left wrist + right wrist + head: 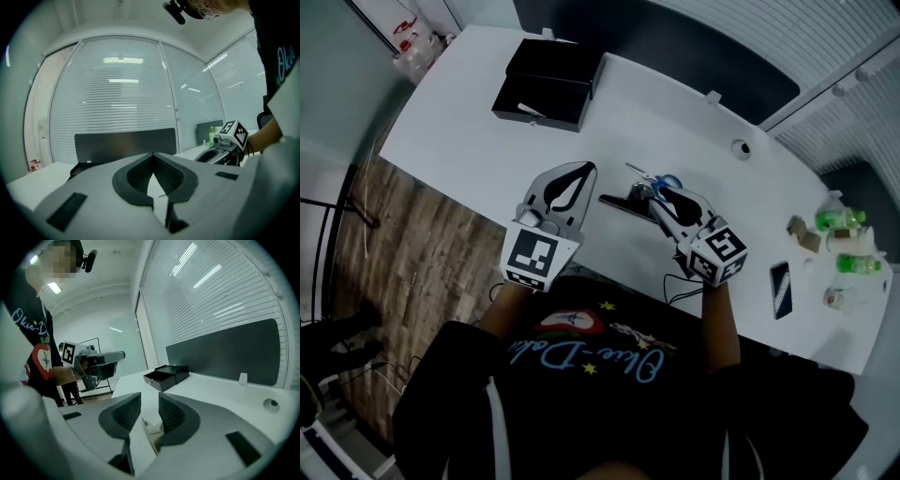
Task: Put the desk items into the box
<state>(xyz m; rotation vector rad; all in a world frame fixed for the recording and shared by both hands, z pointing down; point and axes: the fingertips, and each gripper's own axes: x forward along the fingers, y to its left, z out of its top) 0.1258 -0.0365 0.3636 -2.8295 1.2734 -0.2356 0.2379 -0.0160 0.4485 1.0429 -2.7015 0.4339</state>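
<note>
The open black box (546,79) stands at the far left of the white desk (469,141); in the right gripper view the box (166,376) lies well ahead. My right gripper (650,190) is open, low over blue-handled scissors (669,180) and a long black item (621,201), perhaps a stapler. A metallic piece (151,427) shows below the gap between its jaws; the pads do not touch it. My left gripper (584,170) hovers to the left, shut with nothing in it; its tips (152,155) meet.
A black phone (780,289), green bottles (842,220) and small packets (806,234) lie at the desk's right end. A round cable grommet (741,147) sits near the far edge. Wooden floor (422,253) shows left of the desk.
</note>
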